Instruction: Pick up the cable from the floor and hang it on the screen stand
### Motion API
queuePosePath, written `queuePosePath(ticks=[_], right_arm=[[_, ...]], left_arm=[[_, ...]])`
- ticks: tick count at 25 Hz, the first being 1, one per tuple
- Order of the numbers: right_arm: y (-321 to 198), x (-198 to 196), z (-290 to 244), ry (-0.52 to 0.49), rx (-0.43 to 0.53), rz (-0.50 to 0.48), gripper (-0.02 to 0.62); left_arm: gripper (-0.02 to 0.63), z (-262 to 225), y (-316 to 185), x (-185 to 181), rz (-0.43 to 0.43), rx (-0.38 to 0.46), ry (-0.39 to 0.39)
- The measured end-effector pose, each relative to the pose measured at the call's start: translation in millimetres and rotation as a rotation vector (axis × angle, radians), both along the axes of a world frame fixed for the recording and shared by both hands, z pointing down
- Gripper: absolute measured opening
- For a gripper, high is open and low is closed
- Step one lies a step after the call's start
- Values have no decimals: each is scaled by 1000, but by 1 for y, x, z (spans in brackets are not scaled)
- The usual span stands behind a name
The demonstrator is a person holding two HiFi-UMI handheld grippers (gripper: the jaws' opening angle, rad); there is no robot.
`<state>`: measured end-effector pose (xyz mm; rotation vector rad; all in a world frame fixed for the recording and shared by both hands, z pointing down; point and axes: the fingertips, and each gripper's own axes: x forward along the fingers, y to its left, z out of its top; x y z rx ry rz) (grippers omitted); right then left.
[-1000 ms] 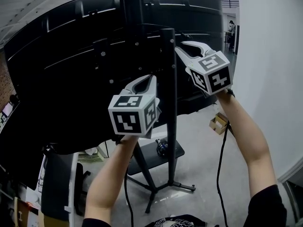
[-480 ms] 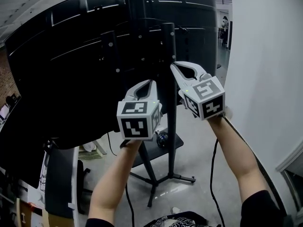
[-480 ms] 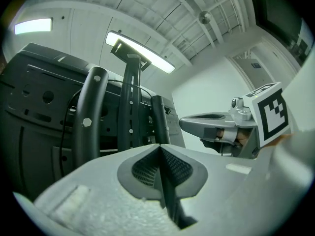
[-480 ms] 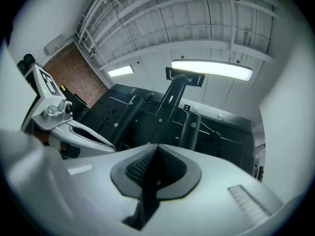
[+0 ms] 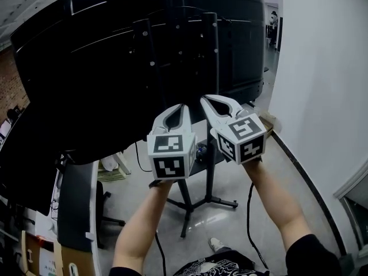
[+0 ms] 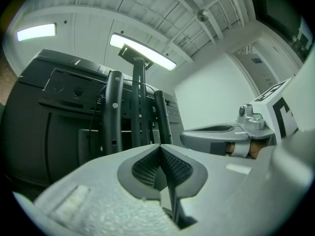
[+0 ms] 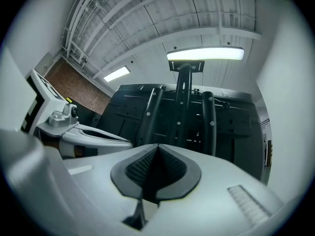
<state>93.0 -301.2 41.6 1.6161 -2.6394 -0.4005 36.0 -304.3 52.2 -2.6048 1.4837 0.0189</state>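
Two tools held up side by side before screen stand [image 5: 210, 154], tips near each other. Your left tool [image 5: 181, 107]: jaws pressed together, nothing between ribbed pads [image 6: 147, 167]. Your right tool [image 5: 206, 99]: same, jaws together, empty. Cable [image 6: 90, 132]: thin, black, slack. It hangs down back of screen [image 5: 86, 91] just beside stand's upright bar, clear of both tools. Lower end hidden behind left tool body. Stand legs splayed on grey floor [image 5: 282, 171]. Another black cord [image 5: 248, 209] trails under your right forearm [image 5: 275, 209]; cannot tell where it ends.
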Motion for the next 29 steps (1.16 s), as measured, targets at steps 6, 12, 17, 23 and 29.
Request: queuePosePath(ticks=[6,12,17,23,29], right_arm=[[31,-26,38,-49,-74,-16,5],[60,-41,61,-73,-113,-10,4],[79,-49,72,-75,-131,-2,5],[94,-55,81,-81,-145,3,4],[100,-51,83,-79,-143,14,5]], left_arm=[[-3,31,32,-24,-20,-40,12],[-3,49,63,-40,-33,-53,23],[-3,62,82,-49,-40,-68,-5],[-3,64,98,-49,-22,-72,2],[-3,64,104,-40,-2,-73,5]])
